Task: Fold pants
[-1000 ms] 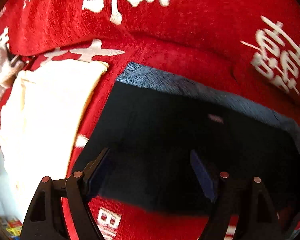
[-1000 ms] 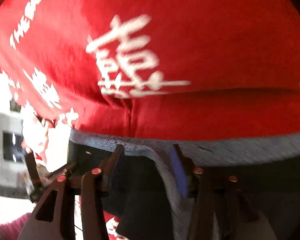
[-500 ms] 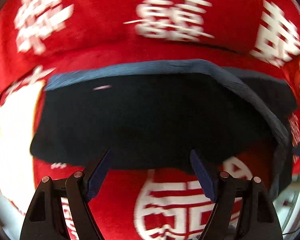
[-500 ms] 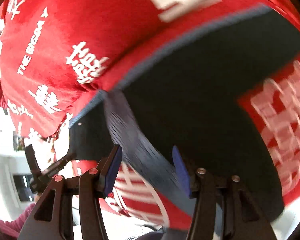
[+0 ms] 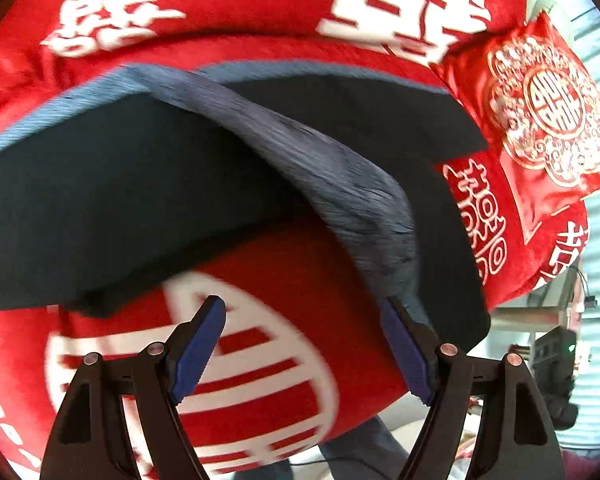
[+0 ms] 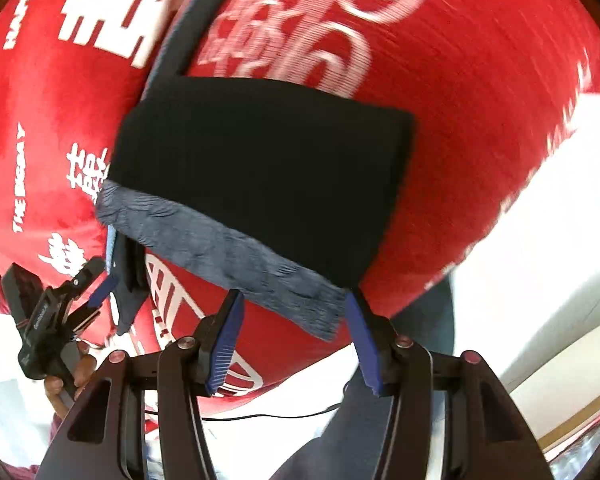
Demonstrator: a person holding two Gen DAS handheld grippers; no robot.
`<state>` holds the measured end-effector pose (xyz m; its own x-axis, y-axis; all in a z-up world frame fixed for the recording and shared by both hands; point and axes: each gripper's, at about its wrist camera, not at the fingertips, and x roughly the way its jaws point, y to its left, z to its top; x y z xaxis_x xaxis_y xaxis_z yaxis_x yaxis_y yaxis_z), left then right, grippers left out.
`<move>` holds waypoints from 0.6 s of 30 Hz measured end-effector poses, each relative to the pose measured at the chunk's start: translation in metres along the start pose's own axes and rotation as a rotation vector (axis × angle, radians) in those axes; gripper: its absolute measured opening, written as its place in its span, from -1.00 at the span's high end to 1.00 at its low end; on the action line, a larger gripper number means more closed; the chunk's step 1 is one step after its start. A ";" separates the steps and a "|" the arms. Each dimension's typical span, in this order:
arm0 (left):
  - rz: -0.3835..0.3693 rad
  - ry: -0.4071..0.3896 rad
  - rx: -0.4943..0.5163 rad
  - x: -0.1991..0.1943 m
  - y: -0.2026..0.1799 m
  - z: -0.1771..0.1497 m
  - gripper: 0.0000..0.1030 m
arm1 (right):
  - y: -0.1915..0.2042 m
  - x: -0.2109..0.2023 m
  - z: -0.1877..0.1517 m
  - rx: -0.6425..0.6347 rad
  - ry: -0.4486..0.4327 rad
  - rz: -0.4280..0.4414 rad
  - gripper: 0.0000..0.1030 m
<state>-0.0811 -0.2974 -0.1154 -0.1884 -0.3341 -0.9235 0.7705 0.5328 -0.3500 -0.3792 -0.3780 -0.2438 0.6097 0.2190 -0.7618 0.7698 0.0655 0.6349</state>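
Both wrist cameras are looking steeply down, close above the blanket [image 5: 284,264], sharing the pants [image 6: 260,168] toward twelve o'clock.

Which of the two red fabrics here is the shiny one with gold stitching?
The small cushion at upper right in the left wrist view: glossy, gold emblem. The blanket is plush with white characters.

A red blanket [image 5: 260,12] with white characters is covering the surface, a red embroidered cushion [image 5: 540,108] is lying far right, and daylight is brightening pale walls [image 6: 540,320].
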 end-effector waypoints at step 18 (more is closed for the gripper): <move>-0.045 0.076 0.015 0.043 -0.063 0.020 0.47 | -0.009 -0.002 0.040 0.002 0.148 0.383 0.72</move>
<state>-0.1253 -0.3613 -0.1302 -0.2680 -0.2973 -0.9164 0.7690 0.5069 -0.3894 -0.3797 -0.4178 -0.2528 0.8185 0.3647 -0.4439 0.4931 -0.0495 0.8686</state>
